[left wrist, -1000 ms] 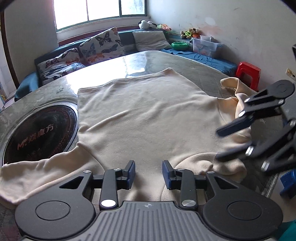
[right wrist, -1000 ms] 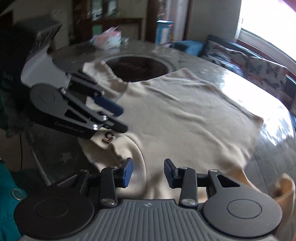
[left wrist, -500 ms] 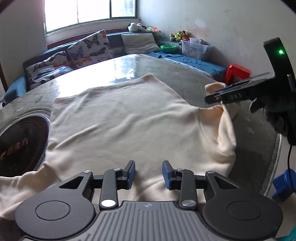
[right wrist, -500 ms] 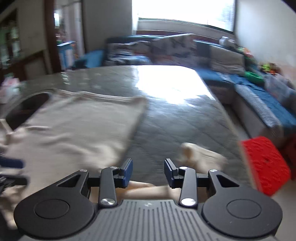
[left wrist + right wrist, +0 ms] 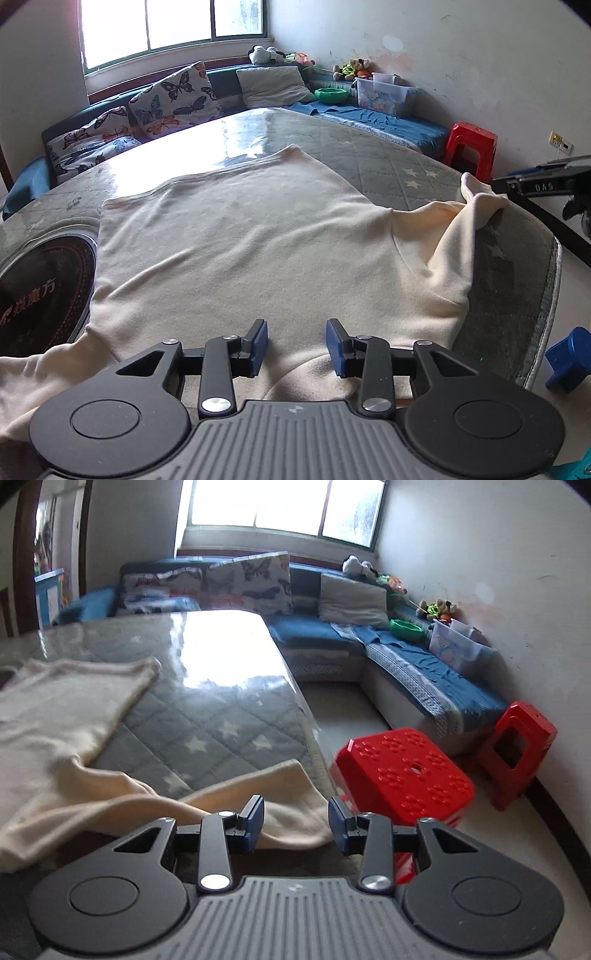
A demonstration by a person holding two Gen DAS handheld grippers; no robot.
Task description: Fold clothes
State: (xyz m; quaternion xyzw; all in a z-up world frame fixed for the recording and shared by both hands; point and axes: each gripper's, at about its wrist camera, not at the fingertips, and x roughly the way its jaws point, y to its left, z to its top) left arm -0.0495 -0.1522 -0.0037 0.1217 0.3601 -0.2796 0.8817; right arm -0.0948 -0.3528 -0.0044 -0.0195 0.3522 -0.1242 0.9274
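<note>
Daylight pours through the window (image 5: 173, 29), blown out white, and glares off the glossy tabletop (image 5: 221, 653). Fisheye bending darkens the corners; the right wrist view looks slightly soft.

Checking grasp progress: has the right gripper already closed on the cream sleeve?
No. The right gripper has its jaws apart, with the sleeve lying between them, unclamped.

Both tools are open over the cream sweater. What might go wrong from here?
1. The right tool sits at the table edge over the sleeve cuff; a shallow pinch may miss it or let it slide off.
2. The sleeve is bunched, so folding now may trap wrinkles.
3. The left tool over the sweater could snag two layers.
</note>
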